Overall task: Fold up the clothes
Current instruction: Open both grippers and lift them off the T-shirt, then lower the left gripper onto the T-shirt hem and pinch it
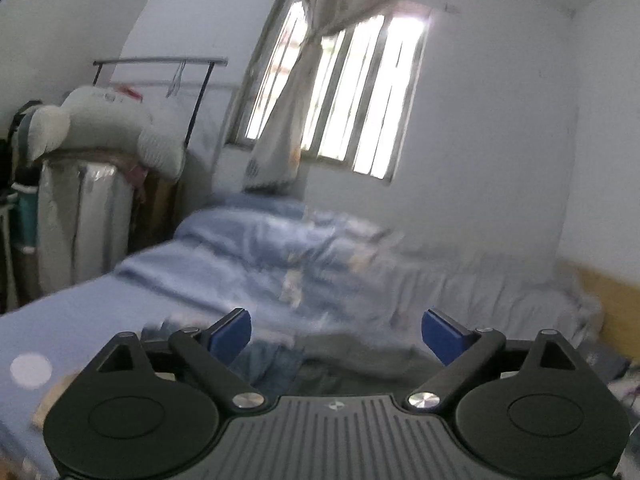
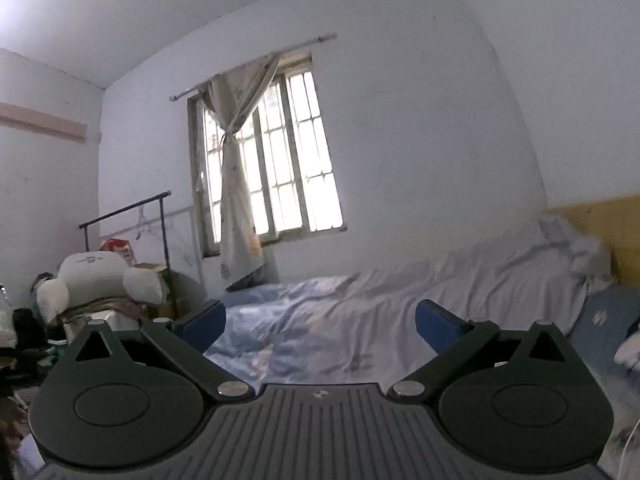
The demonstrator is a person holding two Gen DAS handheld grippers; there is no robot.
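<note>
Our left gripper (image 1: pixel 336 334) is spread wide and holds nothing, with the dark clothes (image 1: pixel 320 356) low on the bed (image 1: pixel 80 320) just ahead of it, while our right gripper (image 2: pixel 318 326), also spread and empty, sees none, so left looks nearer.

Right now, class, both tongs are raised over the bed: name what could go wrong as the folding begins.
1. Both the left tongs and right tongs are open and empty, aimed at the window, not the clothes; a blind drop may miss.
2. The left view is blurred, so aim may suffer.
3. The quilt lies close behind the clothes and could get pinched instead.
</note>
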